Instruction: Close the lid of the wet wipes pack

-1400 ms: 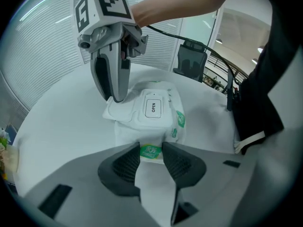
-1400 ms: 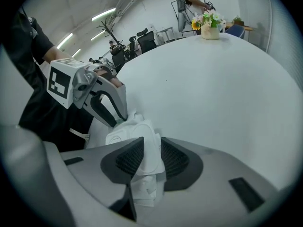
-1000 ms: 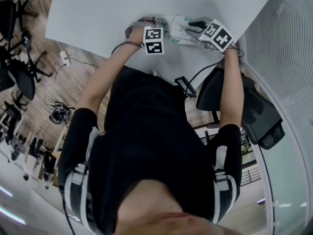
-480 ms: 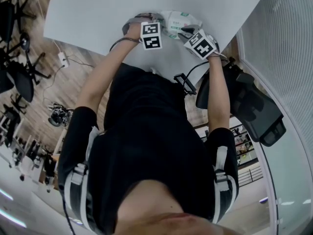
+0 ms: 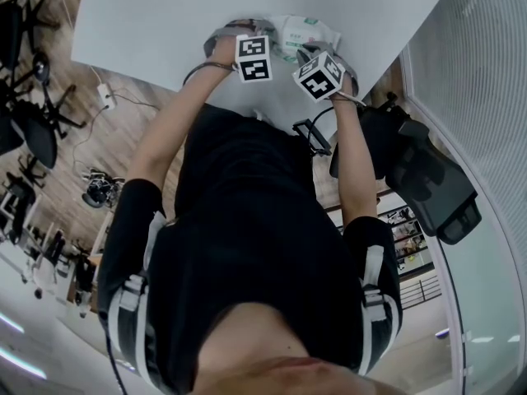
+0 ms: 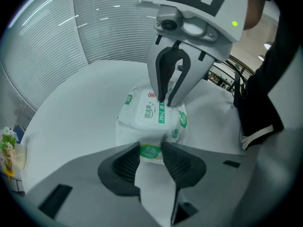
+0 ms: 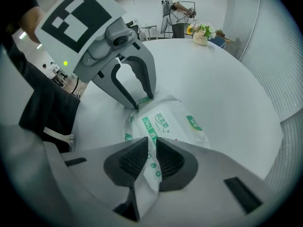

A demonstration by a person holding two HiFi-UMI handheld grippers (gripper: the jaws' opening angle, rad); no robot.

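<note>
The wet wipes pack point(image 6: 129, 126) lies flat on the white table point(image 6: 71, 108), right under both grippers. Its lid point(image 6: 147, 111) looks flat and down on top of the pack.

The left gripper point(image 6: 151, 149) points down at the near end of the pack. Its jaws are nearly together, and the green end of the pack is squeezed between the two pads. So this gripper has hold of the pack.

The right gripper point(image 7: 150, 148) stands at the other end, facing the left one. Its jaws have just been closing, and now only a thin gap is left between them. The pack shows in that gap. In the left gripper view, its tips are down on the top of the pack, at the edge of the lid by the green stripe. It cannot be told if they pinch anything.

A black office chair point(image 5: 428, 188) stands just beside the right gripper's arm. Past the right gripper, at the far side of the table, sit some flowers point(image 7: 201, 32), and a person point(image 7: 179, 11) stands behind them.
</note>
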